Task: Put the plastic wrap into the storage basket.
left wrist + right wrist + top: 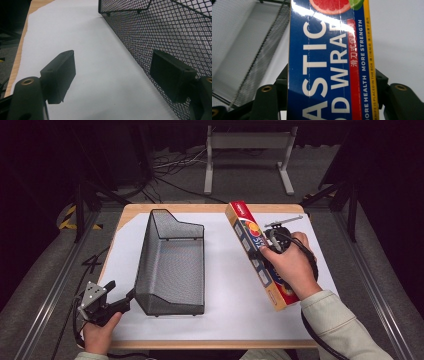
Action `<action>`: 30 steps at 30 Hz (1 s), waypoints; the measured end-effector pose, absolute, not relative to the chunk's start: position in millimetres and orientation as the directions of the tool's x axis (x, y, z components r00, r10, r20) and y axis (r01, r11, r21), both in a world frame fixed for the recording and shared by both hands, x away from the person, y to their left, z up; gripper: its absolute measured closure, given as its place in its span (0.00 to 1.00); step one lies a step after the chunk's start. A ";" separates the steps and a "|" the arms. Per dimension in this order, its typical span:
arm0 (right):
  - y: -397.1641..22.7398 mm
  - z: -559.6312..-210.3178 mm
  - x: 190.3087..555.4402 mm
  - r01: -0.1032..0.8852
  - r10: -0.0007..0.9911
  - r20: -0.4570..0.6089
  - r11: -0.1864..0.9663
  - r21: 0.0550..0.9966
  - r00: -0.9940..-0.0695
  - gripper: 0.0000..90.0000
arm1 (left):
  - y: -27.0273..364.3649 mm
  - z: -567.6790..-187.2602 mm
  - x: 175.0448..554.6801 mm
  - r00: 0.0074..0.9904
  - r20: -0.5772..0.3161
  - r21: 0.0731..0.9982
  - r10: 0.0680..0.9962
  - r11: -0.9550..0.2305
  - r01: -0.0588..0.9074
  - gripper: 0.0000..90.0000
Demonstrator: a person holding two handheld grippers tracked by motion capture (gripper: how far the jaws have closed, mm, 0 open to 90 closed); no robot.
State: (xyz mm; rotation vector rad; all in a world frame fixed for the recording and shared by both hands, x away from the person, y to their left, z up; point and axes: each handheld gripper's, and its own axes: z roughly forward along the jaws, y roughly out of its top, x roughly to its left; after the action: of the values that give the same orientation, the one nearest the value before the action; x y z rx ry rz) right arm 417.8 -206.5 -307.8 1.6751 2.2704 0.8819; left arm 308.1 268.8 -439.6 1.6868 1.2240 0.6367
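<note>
At three o'clock on the counter [220,330], the right gripper [267,245] has its fingers [272,100] closed on both long sides of the long blue, red and yellow cardboard plastic-wrap box [256,252], which lies diagonally on the white paper sheet [227,270], well apart from the black wire-mesh basket [172,262] at the centre. At seven o'clock the left gripper [122,295] rests at the basket's near corner, its fingers [60,75] wide open with the mesh wall between them, holding nothing. The box looks just grasped; next it likely needs lifting, carrying toward nine o'clock and lowering lengthwise into the basket while the left steadies it
</note>
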 end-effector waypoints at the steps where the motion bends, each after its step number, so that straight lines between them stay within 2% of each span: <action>1: -203.0 -307.2 417.7 0.810 0.916 0.202 0.184 0.556 -0.347 0.45 | 268.6 -439.6 308.2 0.371 -0.106 0.893 0.923 -0.076 0.443 0.24; 21: -124.3 -297.6 416.7 0.796 0.888 0.194 0.253 0.550 -0.416 0.45 | 272.1 -438.8 302.8 0.368 -0.103 0.899 0.924 -0.072 0.432 0.24; 30: -92.9 -294.3 419.8 0.811 0.857 0.286 0.227 0.539 -0.429 0.45 | 271.4 -439.0 301.7 0.363 -0.094 0.898 0.927 -0.079 0.432 0.24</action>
State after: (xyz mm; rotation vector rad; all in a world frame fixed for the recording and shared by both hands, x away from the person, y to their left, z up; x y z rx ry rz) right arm 419.8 -92.9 -294.3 1.6379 2.4042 0.9834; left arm 301.7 271.4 -439.0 1.6817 1.2219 0.6575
